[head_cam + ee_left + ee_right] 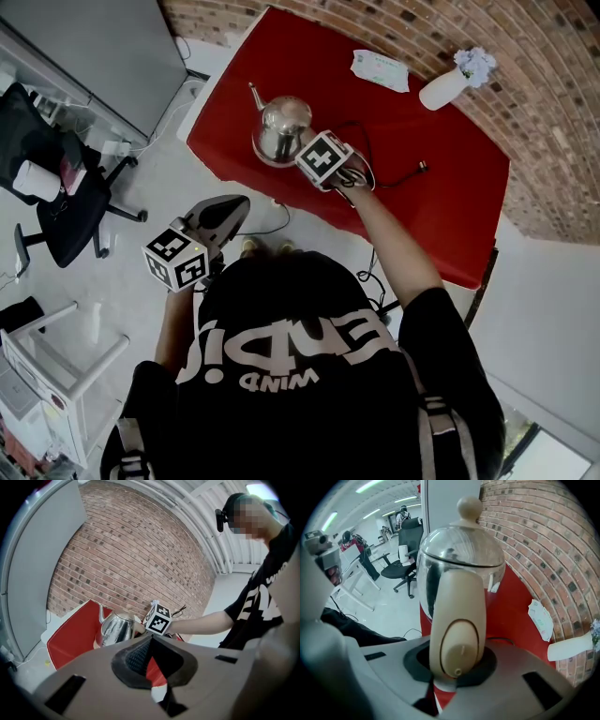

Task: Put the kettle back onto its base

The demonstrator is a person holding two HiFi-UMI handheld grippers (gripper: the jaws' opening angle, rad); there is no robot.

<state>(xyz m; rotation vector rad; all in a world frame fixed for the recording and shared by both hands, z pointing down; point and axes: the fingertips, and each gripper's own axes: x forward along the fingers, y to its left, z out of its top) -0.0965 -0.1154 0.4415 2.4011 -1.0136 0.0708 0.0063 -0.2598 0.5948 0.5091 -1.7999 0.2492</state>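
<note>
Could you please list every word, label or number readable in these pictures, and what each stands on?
"WIND": small white print on the person's black shirt.
Large white letters beside it on the shirt: creased, not surely readable.
Print on the white packet on the red table: too small to read.
No text seen on the kettle.

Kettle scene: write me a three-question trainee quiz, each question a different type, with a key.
1. True or false: the left tongs grip the kettle by its handle.
2. The table is: A red, B blue, C green.
3. What holds the flowers near the brick wall?
Key: 1 false, the right tongs do; 2 A; 3 a white vase.
</note>
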